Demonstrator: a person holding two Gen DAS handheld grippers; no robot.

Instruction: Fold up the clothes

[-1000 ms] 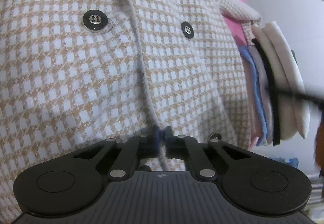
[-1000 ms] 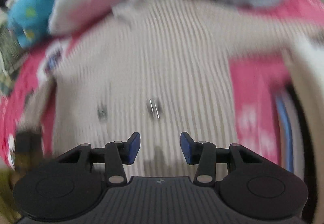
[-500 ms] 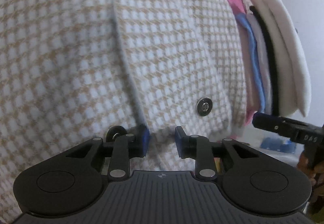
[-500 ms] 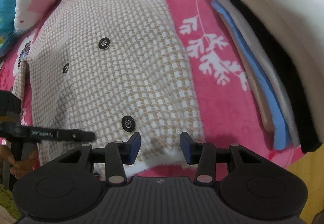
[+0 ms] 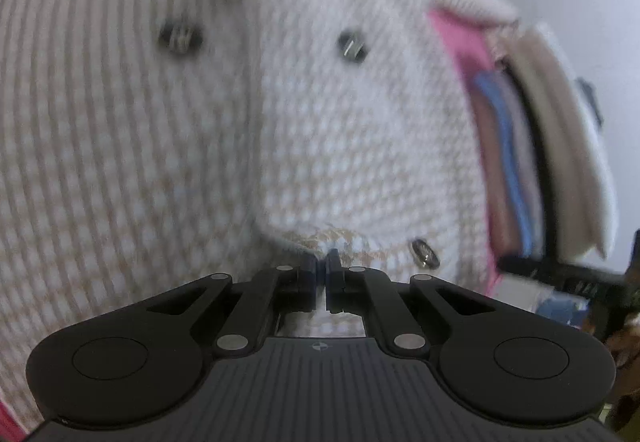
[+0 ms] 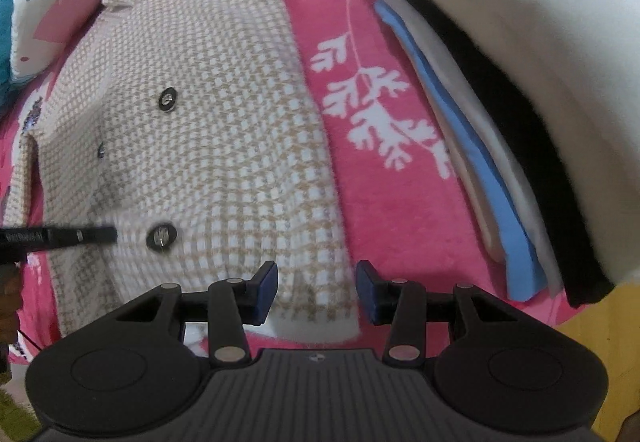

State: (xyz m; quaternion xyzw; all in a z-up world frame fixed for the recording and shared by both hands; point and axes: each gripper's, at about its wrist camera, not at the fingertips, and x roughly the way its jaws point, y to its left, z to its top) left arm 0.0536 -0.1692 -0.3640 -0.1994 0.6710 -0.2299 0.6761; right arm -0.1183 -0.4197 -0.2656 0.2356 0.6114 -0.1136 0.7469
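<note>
Checked beige-and-white cardigan [image 6: 208, 130] spread flat and unfolded on pink blanket [image 6: 384, 170], beside stack of folded clothes [image 6: 520, 146]; left gripper [image 5: 321, 267] clenched on its hem, right gripper [image 6: 316, 284] released over the hem corner; folding likely just beginning.

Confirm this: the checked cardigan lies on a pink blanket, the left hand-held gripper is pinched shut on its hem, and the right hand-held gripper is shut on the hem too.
Not quite. The right hand-held gripper is open, its jaws apart over the hem of the checked cardigan, as the right wrist view shows. The rest holds: pink blanket, left hand-held gripper pinched shut on the hem.
</note>
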